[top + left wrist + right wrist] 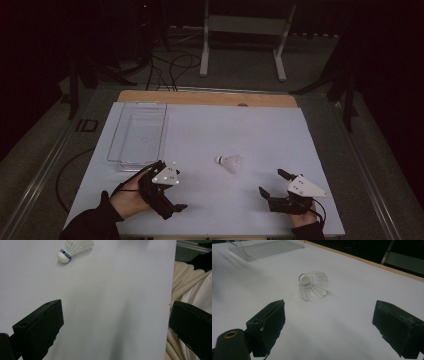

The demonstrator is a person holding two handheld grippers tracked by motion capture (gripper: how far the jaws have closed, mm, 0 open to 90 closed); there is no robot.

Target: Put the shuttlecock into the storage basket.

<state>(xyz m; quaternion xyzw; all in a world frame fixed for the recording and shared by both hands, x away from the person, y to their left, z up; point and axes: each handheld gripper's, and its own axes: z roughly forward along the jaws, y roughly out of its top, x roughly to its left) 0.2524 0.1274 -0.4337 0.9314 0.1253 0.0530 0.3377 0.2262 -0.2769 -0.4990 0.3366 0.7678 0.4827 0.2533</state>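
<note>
A white feather shuttlecock [230,162] with a blue band on its cork lies on its side near the middle of the white table top [240,130]. My left gripper [171,184] rests at the front left, open and holding nothing. In the left gripper view the shuttlecock [72,248] lies far ahead, at upper left of the wide-apart jaws [116,315]. At the front right, my right gripper [272,182] is open as well. In the right gripper view the shuttlecock [313,285] lies a short way ahead, between the lines of the two jaws [329,315].
A clear plastic tray [116,131] stands at the back left of the table, just beyond my left hand; its edge [267,248] reaches into the right gripper view. A wooden strip [207,97] borders the far side. Cream cloth [185,285] hangs past the table's near edge.
</note>
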